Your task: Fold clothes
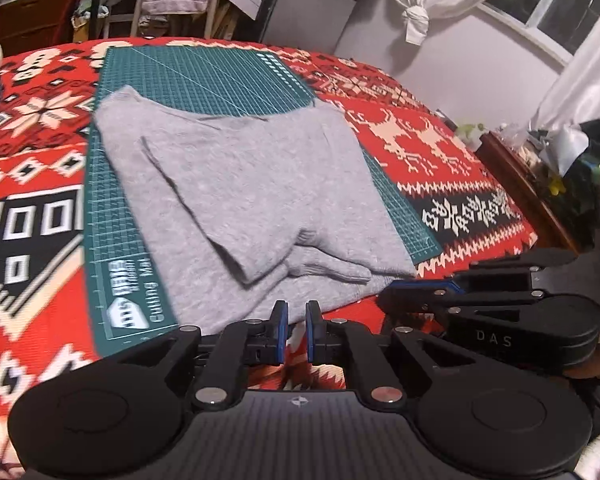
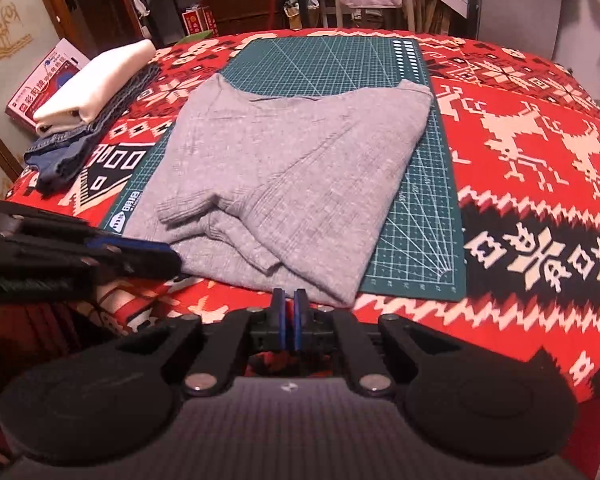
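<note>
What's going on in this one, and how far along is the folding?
A person holds two handheld grippers at the near edge of a bed covered by a red patterned blanket. A grey sweater lies on a green cutting mat, both sleeves already folded in across the body. The left gripper and right gripper sit just short of its hem, jaws nearly closed with a small gap and nothing in them. Folded clothes are stacked at the left.
</note>
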Action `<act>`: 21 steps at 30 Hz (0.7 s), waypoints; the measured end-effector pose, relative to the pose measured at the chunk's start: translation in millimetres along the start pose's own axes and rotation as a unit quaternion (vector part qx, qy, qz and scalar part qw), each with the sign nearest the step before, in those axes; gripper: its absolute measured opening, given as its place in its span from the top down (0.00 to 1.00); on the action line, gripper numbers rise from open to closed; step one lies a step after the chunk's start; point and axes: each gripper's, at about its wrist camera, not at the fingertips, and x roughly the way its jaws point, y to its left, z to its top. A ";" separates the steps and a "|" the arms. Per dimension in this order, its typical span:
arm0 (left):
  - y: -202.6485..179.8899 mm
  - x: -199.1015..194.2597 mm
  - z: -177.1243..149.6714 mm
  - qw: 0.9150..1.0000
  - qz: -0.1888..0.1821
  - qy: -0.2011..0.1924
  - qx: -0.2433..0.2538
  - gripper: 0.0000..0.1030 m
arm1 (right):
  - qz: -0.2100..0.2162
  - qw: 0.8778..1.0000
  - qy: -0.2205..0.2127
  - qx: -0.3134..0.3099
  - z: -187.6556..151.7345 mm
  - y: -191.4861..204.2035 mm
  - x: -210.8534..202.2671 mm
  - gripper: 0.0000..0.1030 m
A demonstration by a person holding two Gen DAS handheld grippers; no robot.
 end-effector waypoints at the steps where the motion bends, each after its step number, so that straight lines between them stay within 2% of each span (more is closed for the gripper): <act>1: 3.1 -6.6 2.0 1.000 0.002 -0.006 -0.003 0.93 | 0.000 1.000 -0.002 0.002 0.3 -1.5 -1.0 0.97; 3: 11.6 -16.9 6.0 1.000 0.008 -0.014 -0.011 0.93 | 0.000 1.000 -0.006 0.007 1.0 -4.4 -2.9 0.95; 4: 17.2 -19.0 7.3 1.000 0.013 -0.016 -0.017 0.93 | 0.000 1.000 -0.008 0.009 1.3 -5.8 -3.8 0.89; 5: 22.8 -19.8 8.1 0.999 0.016 -0.016 -0.024 0.93 | -0.001 1.000 -0.011 0.011 1.6 -7.3 -4.8 0.88; 10: 44.3 -10.1 1.4 0.998 0.013 0.012 -0.058 0.93 | -0.001 1.000 -0.021 0.022 3.2 -14.6 -9.6 0.89; 21: 36.1 -12.6 -7.3 0.999 0.011 0.031 -0.040 0.93 | -0.015 0.999 -0.021 0.029 4.2 -24.5 -6.1 0.89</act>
